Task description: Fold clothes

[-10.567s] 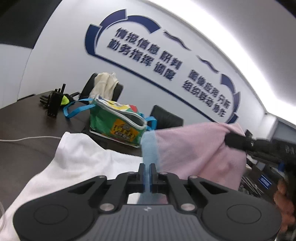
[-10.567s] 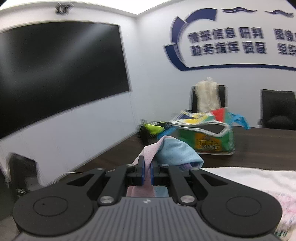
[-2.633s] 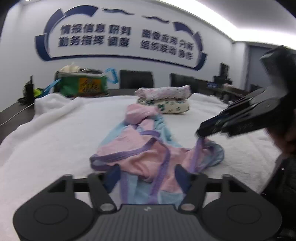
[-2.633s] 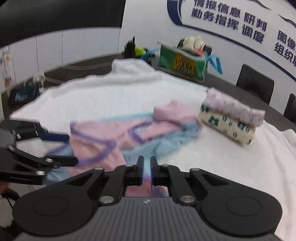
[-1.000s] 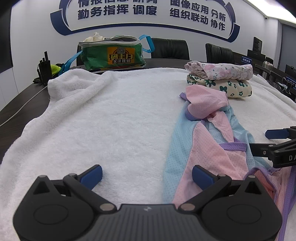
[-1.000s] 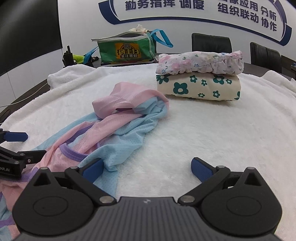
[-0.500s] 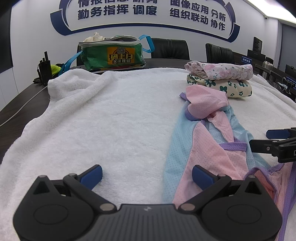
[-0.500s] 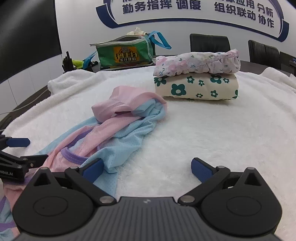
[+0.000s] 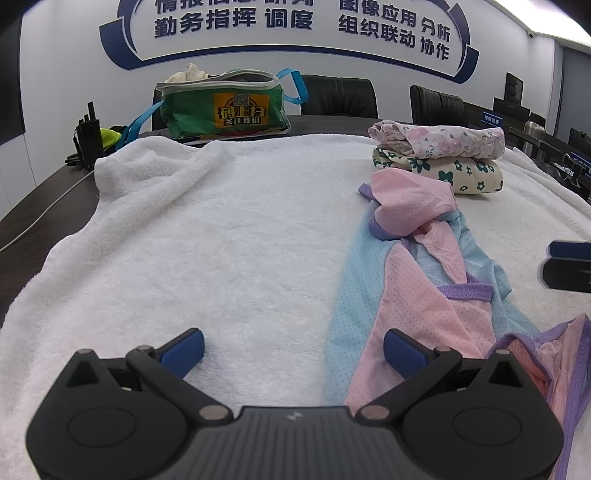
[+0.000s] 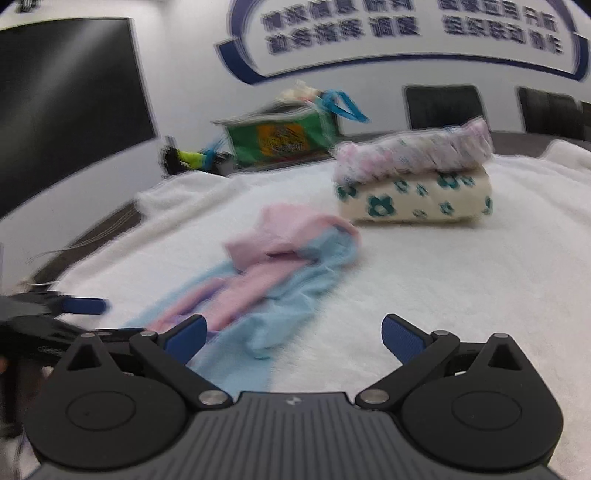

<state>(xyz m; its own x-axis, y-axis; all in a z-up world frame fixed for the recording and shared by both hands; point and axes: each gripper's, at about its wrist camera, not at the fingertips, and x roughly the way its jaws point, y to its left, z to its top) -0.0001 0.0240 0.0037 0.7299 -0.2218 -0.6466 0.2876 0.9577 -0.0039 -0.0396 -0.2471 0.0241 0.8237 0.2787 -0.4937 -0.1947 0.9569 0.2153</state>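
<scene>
Left gripper (image 9: 293,345): jaws spread wide, blue-padded fingertips (image 9: 184,347) well apart, nothing held. It hovers low over the white fleecy blanket (image 9: 221,240) covering the table, with its right-hand pad just at the near edge of the garment.

Right gripper (image 10: 291,336): likewise released, jaws fully apart and empty. This view is motion-blurred, so fine detail is unreliable. Its left pad sits over the near blue edge of the garment; its right pad is over bare blanket.

Task item: a pink and pale-blue dotted mesh garment with purple trim (image 9: 413,280), lying unfolded and rumpled in a long strip on the blanket, between the two grippers. Its far end is bunched into a pink hump (image 9: 406,203) just short of the two folded floral garments stacked together (image 9: 439,155). The near end, with purple-bound openings, trails off toward the lower right of the left wrist view.

Handling assessment: the fabric appears thin, light and limp; it should drape and collapse rather than hold shape, and will likely drag on the fleecy surface. The purple binding looks the firmest place to pinch; each gripper would best take a hemmed edge or corner at the near end, not loose mid-panel mesh.

Beyond: a green zipped bag with blue straps (image 9: 225,107) at the far table edge, black office chairs (image 9: 340,96), and a white wall with blue lettering (image 9: 295,22).
</scene>
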